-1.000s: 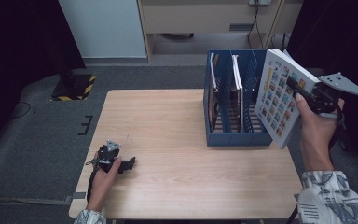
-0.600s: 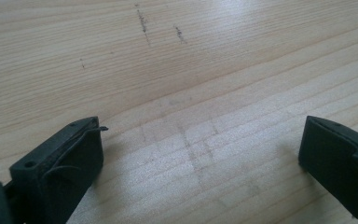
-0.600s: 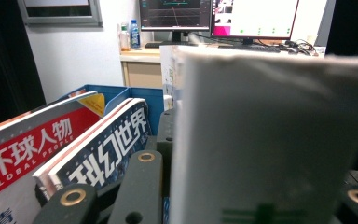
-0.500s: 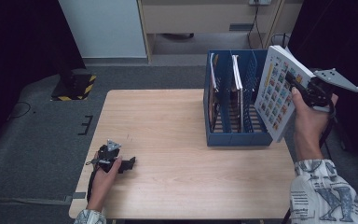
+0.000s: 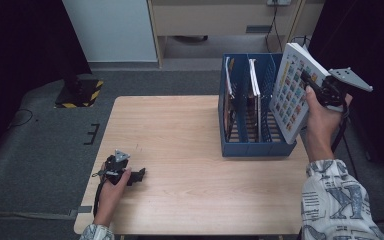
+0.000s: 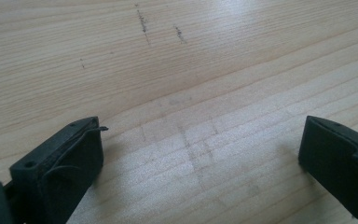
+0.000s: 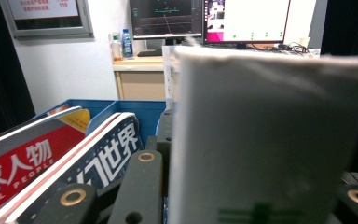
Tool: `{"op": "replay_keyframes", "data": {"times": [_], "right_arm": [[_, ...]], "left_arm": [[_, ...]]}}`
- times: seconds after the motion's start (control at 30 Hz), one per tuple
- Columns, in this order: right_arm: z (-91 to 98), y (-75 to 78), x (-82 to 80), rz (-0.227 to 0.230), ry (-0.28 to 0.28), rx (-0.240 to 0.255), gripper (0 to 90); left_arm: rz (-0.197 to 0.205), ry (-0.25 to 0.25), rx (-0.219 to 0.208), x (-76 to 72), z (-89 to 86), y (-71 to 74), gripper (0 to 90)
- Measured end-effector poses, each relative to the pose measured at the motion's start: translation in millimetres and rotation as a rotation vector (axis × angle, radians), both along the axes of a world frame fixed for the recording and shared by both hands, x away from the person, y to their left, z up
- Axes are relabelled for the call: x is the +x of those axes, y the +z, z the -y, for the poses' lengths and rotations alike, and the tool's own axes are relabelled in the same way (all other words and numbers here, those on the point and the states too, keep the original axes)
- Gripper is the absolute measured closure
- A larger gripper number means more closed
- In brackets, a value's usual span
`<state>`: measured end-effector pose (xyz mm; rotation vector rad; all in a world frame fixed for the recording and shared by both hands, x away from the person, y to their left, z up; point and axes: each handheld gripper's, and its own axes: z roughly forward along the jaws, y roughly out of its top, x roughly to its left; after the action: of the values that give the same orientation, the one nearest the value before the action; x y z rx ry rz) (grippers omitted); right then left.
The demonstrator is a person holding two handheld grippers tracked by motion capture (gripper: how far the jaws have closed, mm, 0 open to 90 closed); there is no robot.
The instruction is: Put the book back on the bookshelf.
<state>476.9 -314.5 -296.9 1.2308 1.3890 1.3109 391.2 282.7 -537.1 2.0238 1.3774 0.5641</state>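
1. The book [image 5: 294,90] hangs at the right of the frame, tilted above the blue file rack [image 5: 252,142], clamped by the right gripper [image 5: 314,85].
2. Judged step: filing it; next, upright it over an empty slot.
3. The left gripper [image 5: 139,175] rests wide apart on the table [image 5: 180,130], lower left.

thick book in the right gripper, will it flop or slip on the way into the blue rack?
The book looks thick, so probably stiff and fairly heavy. The right gripper clamps one edge only, so it may sag or pivot. Its cover looks glossy, possibly slippery. The rack slots look narrow.
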Motion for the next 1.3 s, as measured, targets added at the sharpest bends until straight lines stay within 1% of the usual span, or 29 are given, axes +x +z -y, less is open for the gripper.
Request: {"op": "replay_keyframes", "data": {"times": [0.13,0.3,0.47,0.6,0.8,1.1,1.2,1.3], "right_arm": [[0.4,-1.9,7.7,-0.002,-0.003,0.002,73.9],[-2.4,-5.4,13.7,0.001,-0.01,-0.011,74.0],[-1.8,-8.0,20.0,0.006,-0.021,0.003,73.9],[-3.9,-12.6,24.3,-0.002,-0.027,-0.005,73.9],[-2.9,-18.7,29.4,0.002,-0.021,0.013,73.9],[-6.1,-24.8,32.5,0.008,-0.024,0.013,73.9],[-7.3,-28.7,32.9,0.017,-0.028,0.016,73.9],[-8.5,-34.9,35.4,0.016,-0.027,0.014,73.9]], "left_arm": [[0.0,0.0,0.0,0.0,0.0,0.0,0.0],[0.0,0.0,0.001,-0.1,0.1,0.0,0.0],[0.0,0.001,0.001,-0.2,0.1,0.0,0.0],[0.0,0.001,0.001,-0.2,0.1,0.0,0.0],[0.0,0.001,0.001,-0.2,0.1,0.0,0.0],[0.0,0.0,0.001,-0.1,0.0,0.0,0.0],[0.0,0.0,0.001,-0.1,0.0,0.0,0.0],[0.0,0.0,0.001,-0.1,0.0,0.0,0.0]]}}
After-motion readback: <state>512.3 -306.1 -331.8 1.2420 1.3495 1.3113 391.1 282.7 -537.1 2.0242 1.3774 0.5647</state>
